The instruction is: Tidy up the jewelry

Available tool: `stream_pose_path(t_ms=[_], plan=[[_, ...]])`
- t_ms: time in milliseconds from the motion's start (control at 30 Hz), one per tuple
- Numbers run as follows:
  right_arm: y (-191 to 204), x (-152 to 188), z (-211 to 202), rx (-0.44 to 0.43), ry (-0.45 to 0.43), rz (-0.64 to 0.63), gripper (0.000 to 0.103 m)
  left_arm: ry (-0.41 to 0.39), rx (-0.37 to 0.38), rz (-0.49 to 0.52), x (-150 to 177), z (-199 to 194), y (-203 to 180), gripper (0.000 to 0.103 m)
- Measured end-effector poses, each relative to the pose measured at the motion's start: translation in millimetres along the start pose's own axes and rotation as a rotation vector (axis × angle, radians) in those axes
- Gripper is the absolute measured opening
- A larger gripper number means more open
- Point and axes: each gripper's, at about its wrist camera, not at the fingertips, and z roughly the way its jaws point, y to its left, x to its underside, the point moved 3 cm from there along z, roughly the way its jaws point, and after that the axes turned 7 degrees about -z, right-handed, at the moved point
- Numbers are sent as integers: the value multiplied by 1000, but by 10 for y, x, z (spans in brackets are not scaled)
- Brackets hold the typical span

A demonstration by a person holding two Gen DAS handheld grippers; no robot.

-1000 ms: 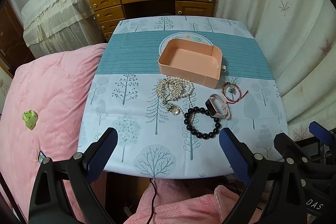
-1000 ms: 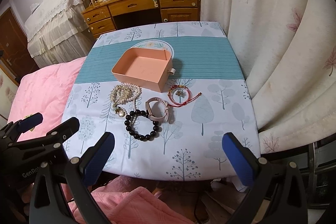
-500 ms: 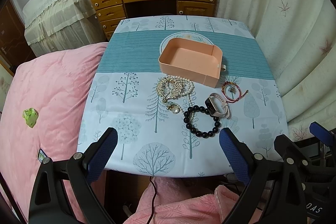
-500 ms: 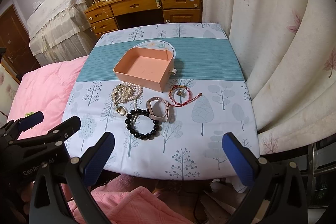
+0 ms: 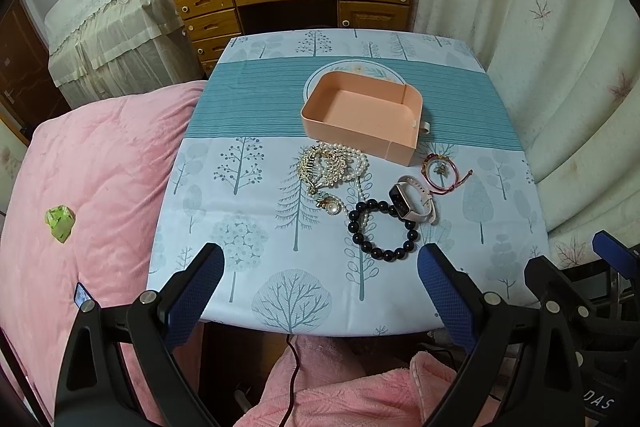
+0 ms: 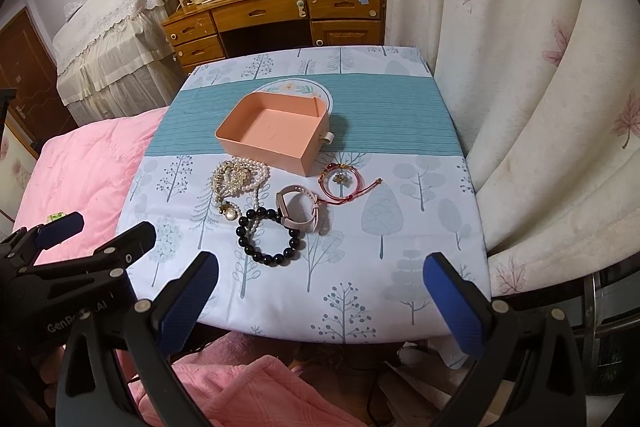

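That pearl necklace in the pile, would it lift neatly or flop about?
Probably floppy: the pearl necklace lies in loose loops. It may drag the gold hair comb resting on it. One strand seems to pass under the black bead bracelet.

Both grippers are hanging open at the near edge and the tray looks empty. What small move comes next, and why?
Probably ease the right gripper forward and down toward the black bead bracelet. It is the nearest piece, the pink tray holds nothing yet, and both grippers are open and holding nothing. The bracelet touches the pink watch and overlaps the pearl necklace, so approach its free near side.
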Motion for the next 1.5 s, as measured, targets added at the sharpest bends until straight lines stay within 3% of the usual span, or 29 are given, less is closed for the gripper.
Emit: stream_pose_path(t_ms=[433,733,833,900,1033,1133,1267,1500], plan=[[-29,-32,-49,-3,-25,-5,103,-25,-27,11,-57,-74,-99,96],[-4,-106,-75,-62,-70,15,103,-38,-38,21,-137,-120,-93,96],[-8,-112,-88,-110,-106,29,103,-16,-46,19,-164,-88,-51,96],[-20,-117,-94,-92,-149,27,103,-6,-40,17,-184,-60,11,96],[-88,-110,-57,21,-229,-29,102,22,-33,30,-221,3,183,96],[-127,-43,53,59,-253,-74,102,63,-20,53,-216,105,320,97],[-96,95,244,9,-253,-183,102,143,-21,87,-188,342,480,97],[252,488,654,-140,-243,-454,102,233,60,90,-70,853,675,97]])
